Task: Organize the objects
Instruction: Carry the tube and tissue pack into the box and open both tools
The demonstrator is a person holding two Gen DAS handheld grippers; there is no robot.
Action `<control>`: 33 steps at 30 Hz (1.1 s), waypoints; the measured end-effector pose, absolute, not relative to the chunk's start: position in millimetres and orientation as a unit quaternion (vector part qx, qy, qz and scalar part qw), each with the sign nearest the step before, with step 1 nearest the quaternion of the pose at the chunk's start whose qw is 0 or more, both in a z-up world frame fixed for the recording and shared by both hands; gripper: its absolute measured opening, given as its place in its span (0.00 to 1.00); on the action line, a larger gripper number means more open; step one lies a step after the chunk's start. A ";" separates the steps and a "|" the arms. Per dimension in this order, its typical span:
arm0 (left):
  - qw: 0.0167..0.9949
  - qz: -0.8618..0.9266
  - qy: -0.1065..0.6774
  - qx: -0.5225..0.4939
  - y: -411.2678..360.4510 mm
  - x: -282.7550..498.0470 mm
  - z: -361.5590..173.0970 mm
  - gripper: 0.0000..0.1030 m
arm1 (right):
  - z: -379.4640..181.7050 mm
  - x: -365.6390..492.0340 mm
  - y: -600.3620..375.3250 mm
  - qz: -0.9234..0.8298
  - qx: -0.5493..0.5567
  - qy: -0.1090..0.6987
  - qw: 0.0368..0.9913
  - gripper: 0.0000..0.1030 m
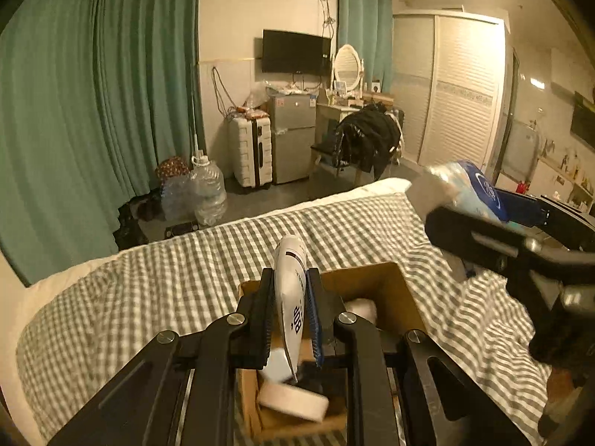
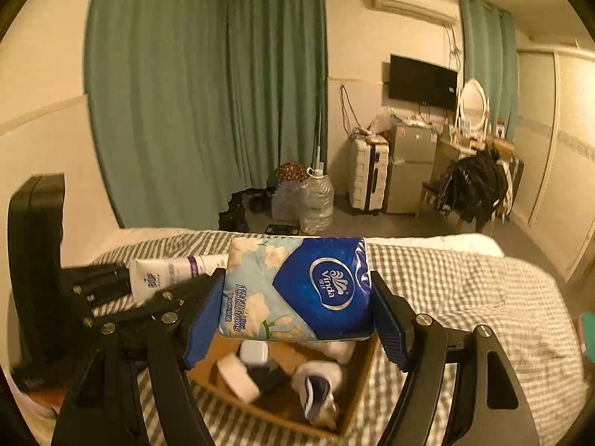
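Note:
A brown cardboard box (image 1: 394, 282) sits on the checked bed and holds a white tape roll (image 1: 293, 403) and other small items. My left gripper (image 1: 290, 316) is shut on a white tube (image 1: 292, 290) with dark print, held upright above the box. My right gripper (image 2: 297, 308) is shut on a blue and floral Vinda tissue pack (image 2: 301, 290), held above the box (image 2: 357, 386). The tissue pack also shows at the right of the left wrist view (image 1: 468, 189), and the tube shows at the left of the right wrist view (image 2: 174, 271).
The bed (image 1: 167, 275) has a grey checked cover. Beyond it stand water jugs (image 1: 210, 193), a white suitcase (image 1: 251, 152), a small fridge (image 1: 292, 137), a chair draped with black clothes (image 1: 368, 141) and a wardrobe (image 1: 453, 93). Green curtains (image 1: 93, 111) hang at the left.

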State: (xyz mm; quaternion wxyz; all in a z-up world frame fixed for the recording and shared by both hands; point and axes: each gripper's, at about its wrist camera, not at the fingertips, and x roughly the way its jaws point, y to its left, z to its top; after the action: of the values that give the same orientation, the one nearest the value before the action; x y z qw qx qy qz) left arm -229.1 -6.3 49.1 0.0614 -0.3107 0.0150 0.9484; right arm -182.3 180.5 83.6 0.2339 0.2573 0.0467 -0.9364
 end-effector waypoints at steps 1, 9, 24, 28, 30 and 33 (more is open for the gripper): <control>0.065 0.946 0.009 -0.316 -7.7 -240.0 38.3 0.16 | 77.1 -195.6 179.5 -0.937 0.261 0.034 0.231 0.70; 0.068 0.929 -0.013 -0.363 -15.4 -274.7 -30.9 0.16 | -18.4 -259.9 178.5 -0.920 0.328 0.010 0.214 0.70; 0.072 0.911 0.014 -0.406 6.0 -267.4 -82.7 0.16 | -78.4 -291.6 197.4 -0.904 0.384 0.014 0.185 0.71; 0.067 0.909 0.013 -0.411 5.6 -268.6 -87.8 0.19 | -78.9 -291.1 197.7 -0.906 0.382 0.015 0.179 0.72; 0.065 0.910 0.017 -0.410 6.4 -267.8 -86.9 0.23 | -77.7 -290.6 199.5 -0.906 0.384 0.012 0.176 0.73; 0.060 0.912 0.018 -0.404 7.3 -262.8 -82.8 0.52 | -73.1 -289.1 202.4 -0.909 0.381 0.005 0.171 0.75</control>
State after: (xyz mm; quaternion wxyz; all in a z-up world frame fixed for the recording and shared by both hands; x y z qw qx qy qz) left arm -262.8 7.3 -82.8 0.0603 -0.4043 0.0179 0.9125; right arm -289.1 202.4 -73.1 0.1705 0.3809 0.0045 -0.9088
